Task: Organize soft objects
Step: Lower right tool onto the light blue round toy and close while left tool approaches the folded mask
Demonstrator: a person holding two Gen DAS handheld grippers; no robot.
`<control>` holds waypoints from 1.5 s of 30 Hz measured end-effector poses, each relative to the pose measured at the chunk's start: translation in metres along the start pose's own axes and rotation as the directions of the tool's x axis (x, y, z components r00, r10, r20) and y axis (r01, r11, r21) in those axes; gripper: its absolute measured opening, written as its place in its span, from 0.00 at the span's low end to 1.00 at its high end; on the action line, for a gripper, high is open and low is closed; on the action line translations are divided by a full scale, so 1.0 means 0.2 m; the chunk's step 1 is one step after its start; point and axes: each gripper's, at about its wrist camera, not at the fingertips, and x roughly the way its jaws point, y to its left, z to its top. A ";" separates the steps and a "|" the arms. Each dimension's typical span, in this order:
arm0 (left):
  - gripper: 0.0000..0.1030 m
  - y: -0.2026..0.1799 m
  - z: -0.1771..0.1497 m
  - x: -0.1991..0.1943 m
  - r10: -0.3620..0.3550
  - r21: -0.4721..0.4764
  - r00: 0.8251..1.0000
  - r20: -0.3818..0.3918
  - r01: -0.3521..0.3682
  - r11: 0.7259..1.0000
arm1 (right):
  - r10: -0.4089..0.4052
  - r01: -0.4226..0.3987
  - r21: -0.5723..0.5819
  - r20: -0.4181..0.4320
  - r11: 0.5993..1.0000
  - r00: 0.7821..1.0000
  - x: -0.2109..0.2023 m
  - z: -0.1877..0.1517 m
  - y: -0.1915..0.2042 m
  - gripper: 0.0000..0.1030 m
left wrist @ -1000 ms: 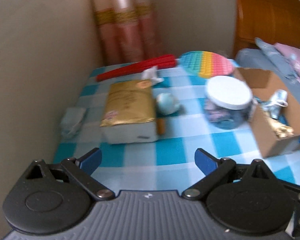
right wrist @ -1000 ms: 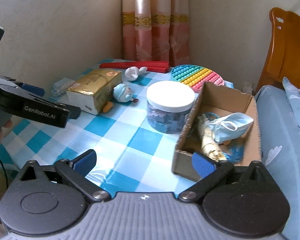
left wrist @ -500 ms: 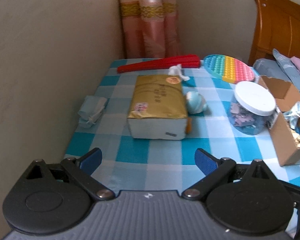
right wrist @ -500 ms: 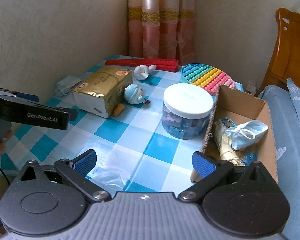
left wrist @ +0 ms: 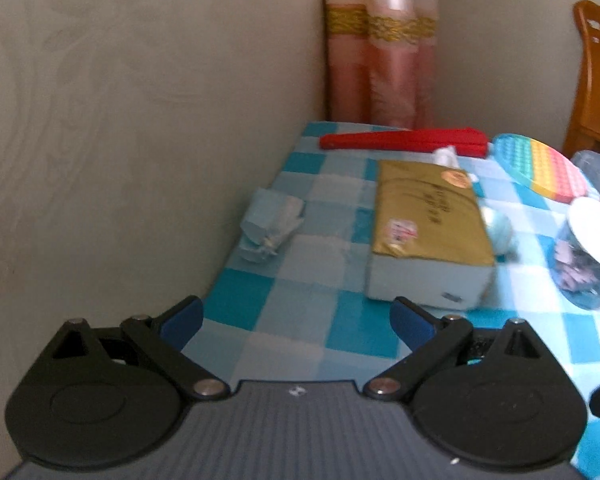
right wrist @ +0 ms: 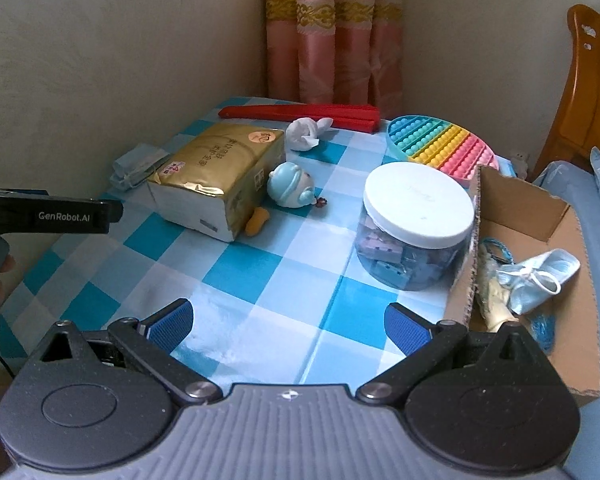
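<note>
**Both grippers hover empty over the checked table**

The blue-and-white checked tabletop (right wrist: 260, 272) carries a brown cardboard box (right wrist: 580, 320) at its right edge, holding a crumpled light-blue face mask (right wrist: 540, 280). A folded pale-blue mask (left wrist: 268, 224) lies at the left edge by the wall. Left gripper (left wrist: 296, 320) and right gripper (right wrist: 286, 320) both have jaws spread, holding nothing.

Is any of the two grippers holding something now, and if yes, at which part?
Nothing is held. The left gripper and right gripper are both open, with only the checked tablecloth between their fingers.
</note>
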 end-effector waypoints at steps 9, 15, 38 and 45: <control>0.99 0.00 -0.01 0.13 0.073 0.015 0.997 0.027 -0.074 0.997 | 0.001 -0.001 0.012 -0.032 1.000 0.999 0.10 0.02 0.00 1.00; 0.99 -0.01 -0.01 0.18 0.081 0.016 0.996 0.048 -0.082 0.997 | 0.013 -0.012 0.017 -0.042 1.000 0.999 0.15 0.04 0.00 1.00; 0.96 0.00 -0.01 0.19 0.115 0.037 0.989 0.092 -0.119 0.992 | 0.014 -0.012 -0.078 0.026 0.997 1.000 0.23 0.17 0.09 0.97; 0.96 0.00 -0.02 0.19 0.093 0.030 0.994 0.065 -0.095 0.995 | -0.013 0.023 -0.126 0.074 0.992 0.997 0.30 0.30 0.07 0.81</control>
